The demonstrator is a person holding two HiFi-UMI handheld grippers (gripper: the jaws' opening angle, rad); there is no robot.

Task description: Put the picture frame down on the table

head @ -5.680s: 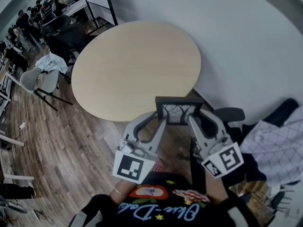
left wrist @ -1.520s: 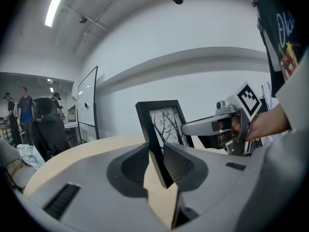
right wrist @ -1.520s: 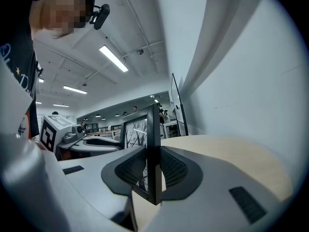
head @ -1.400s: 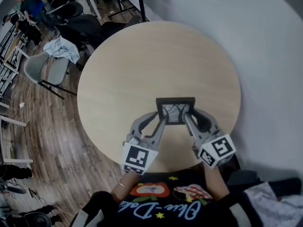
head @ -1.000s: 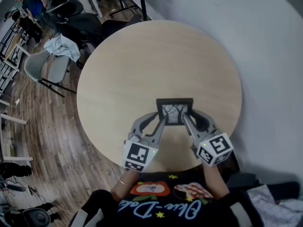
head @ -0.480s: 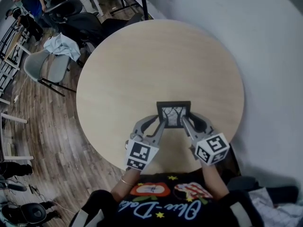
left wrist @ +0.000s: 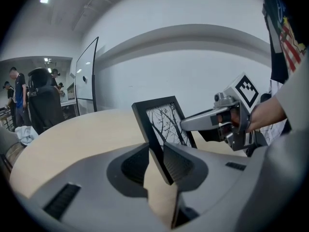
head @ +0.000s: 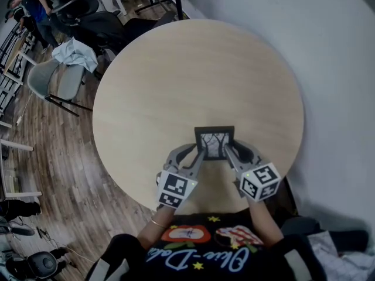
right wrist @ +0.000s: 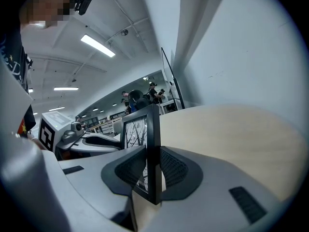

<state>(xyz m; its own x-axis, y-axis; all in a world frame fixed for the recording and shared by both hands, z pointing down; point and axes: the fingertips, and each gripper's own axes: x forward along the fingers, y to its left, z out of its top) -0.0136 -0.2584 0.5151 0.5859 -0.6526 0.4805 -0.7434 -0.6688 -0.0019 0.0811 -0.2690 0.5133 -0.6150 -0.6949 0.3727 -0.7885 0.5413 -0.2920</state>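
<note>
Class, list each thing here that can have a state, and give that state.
Black picture frame with a tree print: held roughly upright, gripped at both side edges; contact with the table unclear.
Left hand-held gripper: shut on the frame's left edge.
Right hand-held gripper: shut on the frame's right edge.
Round light wooden table: frame held over its near part.

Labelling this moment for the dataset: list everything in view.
frame: 1, black, tree print, over the table's near part
table: 1, light wood, round, centre
chairs: several, grey and black, upper left
cloth: 1, pale, among the chairs
people: a few, far upper left
floor: wood planks, left
wall: pale grey, right
shirt: 1, black with print, bottom
left gripper: grey, clamped on the frame's left edge
right gripper: grey, clamped on the frame's right edge
</note>
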